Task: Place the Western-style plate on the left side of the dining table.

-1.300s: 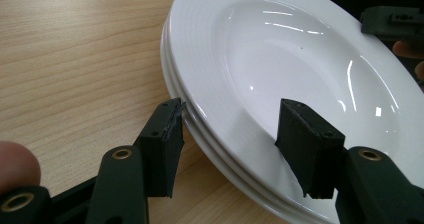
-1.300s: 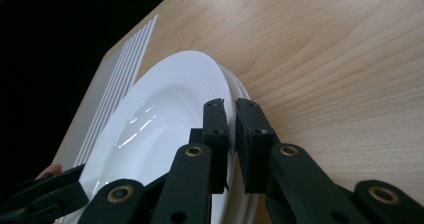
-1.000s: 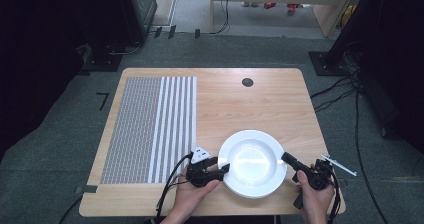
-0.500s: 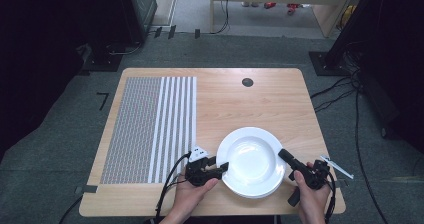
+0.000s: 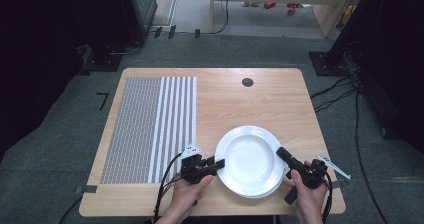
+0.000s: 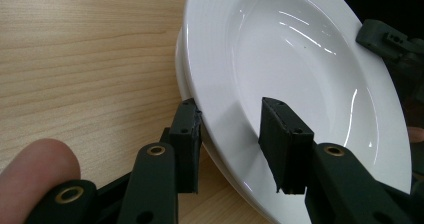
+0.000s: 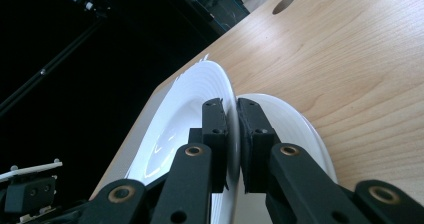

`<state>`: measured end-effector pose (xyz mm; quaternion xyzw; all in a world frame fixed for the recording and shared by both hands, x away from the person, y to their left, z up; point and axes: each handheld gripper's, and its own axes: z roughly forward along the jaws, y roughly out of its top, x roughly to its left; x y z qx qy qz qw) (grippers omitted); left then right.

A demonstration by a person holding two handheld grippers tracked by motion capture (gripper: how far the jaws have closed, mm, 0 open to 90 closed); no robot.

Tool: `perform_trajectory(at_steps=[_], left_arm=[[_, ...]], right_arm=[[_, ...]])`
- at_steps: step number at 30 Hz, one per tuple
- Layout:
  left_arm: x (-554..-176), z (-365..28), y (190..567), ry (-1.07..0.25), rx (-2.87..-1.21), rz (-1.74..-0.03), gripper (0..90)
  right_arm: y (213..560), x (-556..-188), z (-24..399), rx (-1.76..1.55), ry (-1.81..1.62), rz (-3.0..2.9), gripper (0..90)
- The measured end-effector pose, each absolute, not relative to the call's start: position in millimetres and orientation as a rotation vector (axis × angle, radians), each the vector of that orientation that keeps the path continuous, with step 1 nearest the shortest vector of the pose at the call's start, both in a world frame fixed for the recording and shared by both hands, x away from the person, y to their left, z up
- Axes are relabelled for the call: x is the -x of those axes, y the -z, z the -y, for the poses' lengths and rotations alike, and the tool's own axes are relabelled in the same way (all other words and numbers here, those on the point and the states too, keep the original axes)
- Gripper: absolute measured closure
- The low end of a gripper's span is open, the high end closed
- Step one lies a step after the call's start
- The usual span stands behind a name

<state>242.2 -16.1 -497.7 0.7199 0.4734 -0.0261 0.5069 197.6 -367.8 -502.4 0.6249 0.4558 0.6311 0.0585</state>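
Since the earlier frames the top plate (image 5: 249,160) has shifted only slightly on the table (image 5: 280,104), and both hands sit almost where they were. The left gripper (image 6: 227,134) has just been closing its jaws: they now straddle the near rim of the top plate, one black pad under the rim and one above it inside the bowl, with a visible gap between the upper pad and the china, so it does not yet grip. The right gripper (image 7: 231,134) is clamped tight on the opposite rim of the same plate, its two pads pressed flat on either face of the thin edge.

The top plate is glossy white china, round, with a broad ribbed rim and a shallow well that throws back bright glints. It lies tilted on a second plate (image 7: 285,119) of the same white ware, whose edge peeks out beneath. Both rest on pale wood-grain laminate. Left of the top plate lies a mat (image 5: 150,129), finely woven grey on its far side and striped white on grey toward the plate. Beyond the top plate, a small dark round hole (image 5: 247,82) sits in the tabletop.
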Motion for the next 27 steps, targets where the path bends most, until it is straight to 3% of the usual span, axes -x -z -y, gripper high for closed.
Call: perform_trajectory(at_steps=[27], left_arm=[[-242.4,4.7,488.3,0.115,-1.657,-1.147,68.2]], right_arm=[[502.6,-200.6,362.3,-1.904,-1.959,-1.359,83.5]])
